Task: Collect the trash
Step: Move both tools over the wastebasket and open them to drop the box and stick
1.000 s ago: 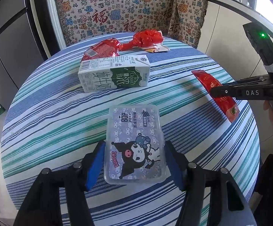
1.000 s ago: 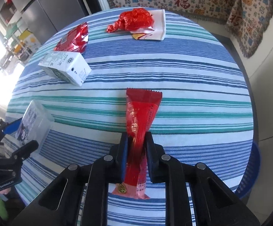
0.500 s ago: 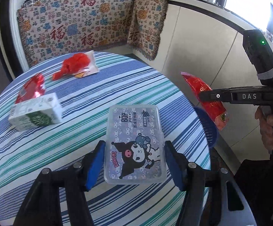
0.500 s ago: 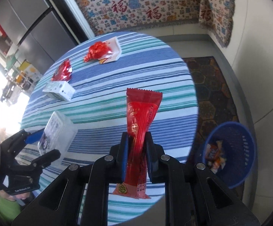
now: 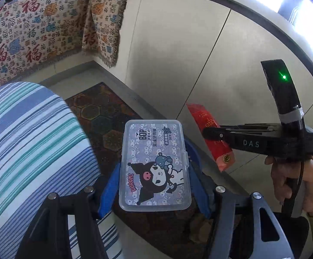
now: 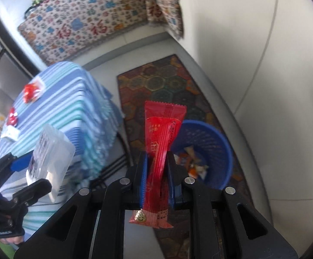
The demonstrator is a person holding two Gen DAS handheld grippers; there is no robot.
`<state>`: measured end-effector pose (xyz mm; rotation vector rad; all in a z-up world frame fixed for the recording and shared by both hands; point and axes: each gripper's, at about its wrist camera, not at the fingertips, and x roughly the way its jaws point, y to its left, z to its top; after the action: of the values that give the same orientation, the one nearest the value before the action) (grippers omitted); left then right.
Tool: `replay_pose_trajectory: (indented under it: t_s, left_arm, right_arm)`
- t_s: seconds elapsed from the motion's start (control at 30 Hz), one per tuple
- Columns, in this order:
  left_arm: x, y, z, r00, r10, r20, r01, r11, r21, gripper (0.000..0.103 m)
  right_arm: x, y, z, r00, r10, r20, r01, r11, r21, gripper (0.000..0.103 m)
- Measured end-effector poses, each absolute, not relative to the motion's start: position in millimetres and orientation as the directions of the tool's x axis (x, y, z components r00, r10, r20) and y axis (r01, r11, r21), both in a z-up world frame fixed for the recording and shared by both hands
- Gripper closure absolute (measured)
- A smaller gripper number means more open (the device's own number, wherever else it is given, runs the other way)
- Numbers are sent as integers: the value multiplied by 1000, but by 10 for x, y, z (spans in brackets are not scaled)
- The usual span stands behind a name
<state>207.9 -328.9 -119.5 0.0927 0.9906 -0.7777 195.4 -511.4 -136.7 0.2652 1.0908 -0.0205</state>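
Observation:
My left gripper [image 5: 154, 185] is shut on a clear plastic box [image 5: 154, 164] with a cartoon print, held in the air past the table's right edge. The box also shows in the right wrist view [image 6: 48, 153]. My right gripper [image 6: 156, 172] is shut on a long red snack wrapper [image 6: 160, 144], held above the floor just left of a blue mesh trash basket [image 6: 217, 142] with scraps inside. The wrapper [image 5: 208, 129] and the right gripper [image 5: 210, 132] show at the right of the left wrist view. The basket is mostly hidden behind the box there.
A round table with a striped cloth [image 5: 27, 142] stands at the left; it also shows in the right wrist view [image 6: 70, 108], with red wrappers [image 6: 30, 90] and a carton on it. A patterned rug [image 6: 167, 86] lies under the basket. Pale cabinet fronts [image 5: 188, 54] stand close behind.
Both grippers have swung right, off the table, carrying the box and the red wrapper. The blue basket now sits close below the right gripper.

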Motion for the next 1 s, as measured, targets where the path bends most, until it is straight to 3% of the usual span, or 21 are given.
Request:
replay_pose_trajectory:
  t_s: [0.53,0.63,0.7,1.0]
  left_arm:
    - [2537,-4401,-2197,237,-493,-837,659,715,-235,39]
    - [2590,-4482,-2330,200,-489,-849,651,714,-258,35]
    - [2643,-4523,-2397,185,-486,-854,642,718,-269,33]
    - [2503,-4359,-2162,256,-485,-836,646,730,-225,33]
  right_arm:
    - [2135,-5957,-2087,419,150,-896,276,918,283,86]
    - [2147,-6029,-2143,422,152,-894,293,910,293,75]
    - [2134,-6076,-2172,425,157,-892,314,899,307,60]
    - [2039,-6068,-1966,479,110,-871,300,911,281,56]
